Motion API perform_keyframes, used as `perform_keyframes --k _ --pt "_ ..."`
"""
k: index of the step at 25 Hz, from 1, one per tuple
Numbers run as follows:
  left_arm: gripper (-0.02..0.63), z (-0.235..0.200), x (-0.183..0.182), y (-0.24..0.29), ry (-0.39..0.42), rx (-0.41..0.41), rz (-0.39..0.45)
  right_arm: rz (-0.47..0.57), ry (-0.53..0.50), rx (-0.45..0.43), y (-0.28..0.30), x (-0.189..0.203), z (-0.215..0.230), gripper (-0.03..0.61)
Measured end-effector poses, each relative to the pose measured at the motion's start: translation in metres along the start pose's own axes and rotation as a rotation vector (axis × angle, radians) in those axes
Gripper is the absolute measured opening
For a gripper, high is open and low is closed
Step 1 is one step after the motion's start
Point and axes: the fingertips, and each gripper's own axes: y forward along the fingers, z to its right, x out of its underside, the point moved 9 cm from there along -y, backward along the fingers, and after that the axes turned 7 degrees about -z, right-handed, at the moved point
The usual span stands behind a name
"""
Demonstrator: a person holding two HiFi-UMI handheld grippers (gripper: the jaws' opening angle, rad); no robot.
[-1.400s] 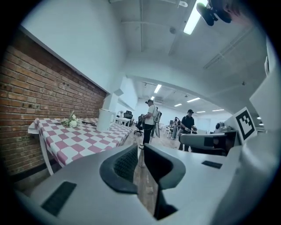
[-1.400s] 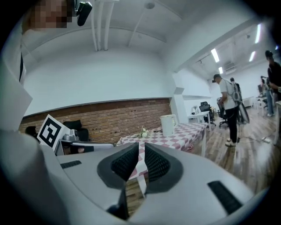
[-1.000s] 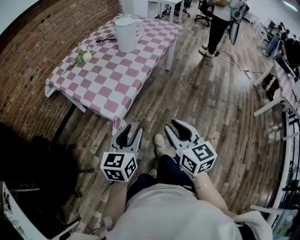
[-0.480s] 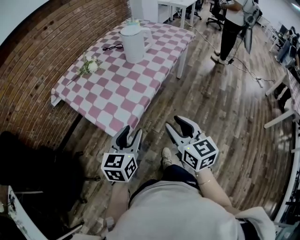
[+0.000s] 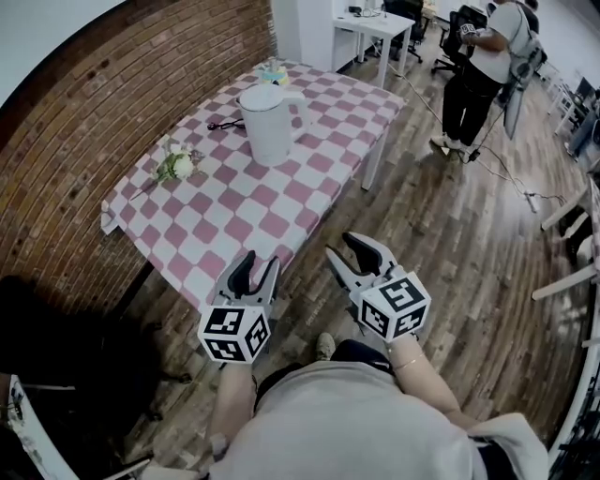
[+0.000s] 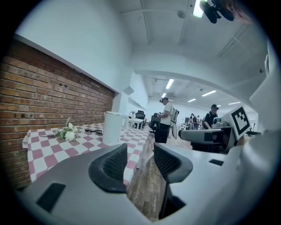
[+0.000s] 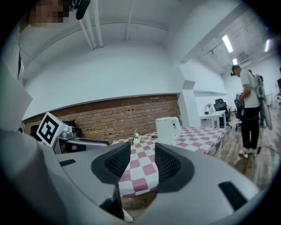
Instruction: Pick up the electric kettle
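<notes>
The white electric kettle [image 5: 267, 127] stands upright on the pink-and-white checked table [image 5: 234, 216], toward its far half, handle to the right. It also shows in the left gripper view as the kettle [image 6: 112, 127] and in the right gripper view as the kettle [image 7: 167, 130], well ahead of the jaws. My left gripper [image 5: 258, 272] [image 6: 140, 160] hovers at the table's near corner. My right gripper [image 5: 354, 258] [image 7: 142, 160] is beside it over the floor. Both have just been opening their jaws, and nothing is between them.
A small white flower bunch [image 5: 173, 166] and a black item [image 5: 225, 124] lie on the table left of the kettle. A brick wall [image 5: 112, 103] runs along the left. A person [image 5: 483, 66] stands at the far right near a white desk [image 5: 375, 28].
The table and kettle have come closer in the head view. Both grippers have advanced to the table's near corner. The right jaws stand wider than before.
</notes>
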Motion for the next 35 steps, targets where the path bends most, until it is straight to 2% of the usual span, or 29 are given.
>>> perform_keyframes --k 9,20,25,35 --pt "0.186 0.010 0.003 0.046 -0.021 -0.031 -0.052 -0.033 0.044 -0.021 0.014 0.005 0.051 0.167" --pt "0.186 -0.004 0.001 0.073 -0.039 -0.063 -0.071 -0.073 0.085 -0.014 0.028 0.015 0.074 0.167" --pt "0.186 -0.020 -0.005 0.094 -0.046 -0.066 -0.073 -0.084 0.098 -0.002 0.049 0.011 0.093 0.167" --pt "0.190 -0.078 -0.034 0.144 -0.063 -0.124 -0.054 -0.099 0.062 -0.049 0.131 -0.025 0.127 0.181"
